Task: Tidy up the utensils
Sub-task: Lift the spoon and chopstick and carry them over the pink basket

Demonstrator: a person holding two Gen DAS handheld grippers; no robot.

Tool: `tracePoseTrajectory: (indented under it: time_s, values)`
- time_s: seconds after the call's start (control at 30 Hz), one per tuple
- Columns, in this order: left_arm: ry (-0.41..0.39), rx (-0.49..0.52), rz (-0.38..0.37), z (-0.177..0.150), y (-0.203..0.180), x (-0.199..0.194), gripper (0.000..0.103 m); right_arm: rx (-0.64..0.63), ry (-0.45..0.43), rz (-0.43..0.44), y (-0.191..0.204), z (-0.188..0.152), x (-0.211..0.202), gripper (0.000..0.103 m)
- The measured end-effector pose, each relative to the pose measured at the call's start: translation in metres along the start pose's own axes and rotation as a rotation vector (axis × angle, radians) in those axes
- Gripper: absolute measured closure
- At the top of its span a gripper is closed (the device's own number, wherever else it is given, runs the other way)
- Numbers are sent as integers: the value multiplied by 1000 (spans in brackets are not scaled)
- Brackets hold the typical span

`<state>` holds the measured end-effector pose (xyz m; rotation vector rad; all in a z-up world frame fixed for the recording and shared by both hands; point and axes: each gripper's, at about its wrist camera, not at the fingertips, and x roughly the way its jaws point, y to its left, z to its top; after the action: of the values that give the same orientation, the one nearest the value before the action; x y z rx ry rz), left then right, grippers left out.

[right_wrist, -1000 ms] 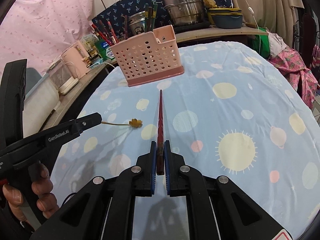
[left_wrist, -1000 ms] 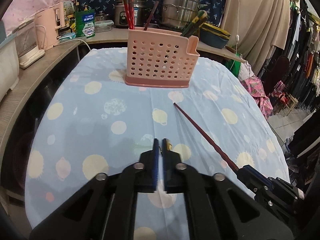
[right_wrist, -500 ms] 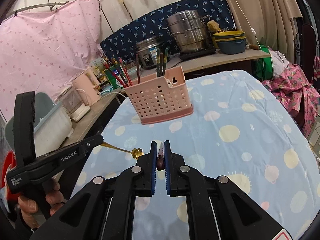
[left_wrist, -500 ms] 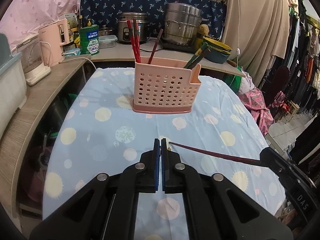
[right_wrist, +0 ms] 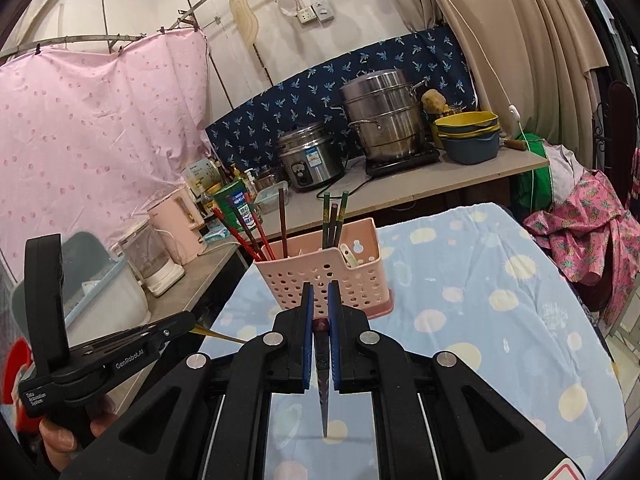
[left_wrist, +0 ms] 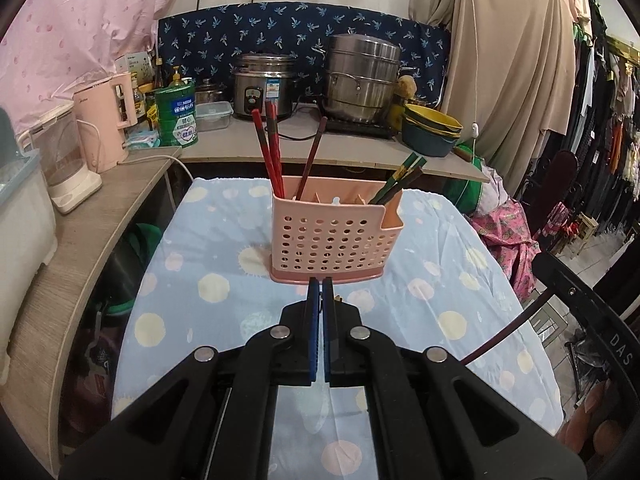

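Altogether six chopsticks (left_wrist: pixel 273 148) in one holder (left_wrist: pixel 334 236).

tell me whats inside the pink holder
Standing in the pink holder: red chopsticks, one dark brown chopstick, green chopsticks and a pale utensil. The perforated wall hides their lower ends.

Ahead on the table (left_wrist: pixel 208 240), only the pink utensil holder (left_wrist: pixel 332 240) in the way, chopsticks (left_wrist: pixel 270 148) sticking up out of its left and right compartments. Open cloth on both sides of it and in front. Middle compartments free from above. Crowded shelf (right_wrist: pixel 460 176) with pots behind.
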<state>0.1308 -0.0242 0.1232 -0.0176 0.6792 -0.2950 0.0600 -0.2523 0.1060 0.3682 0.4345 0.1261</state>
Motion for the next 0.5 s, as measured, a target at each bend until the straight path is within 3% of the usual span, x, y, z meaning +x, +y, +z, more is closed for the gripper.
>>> tracePoseTrajectory:
  time_s: [0.23,0.5]
  values:
    - [-54,9,0,41,2,3,102,14,-56,31,6,39,17,96]
    - [-89,23,40,93,6,23,102,23,-197,47,17,103,37,96]
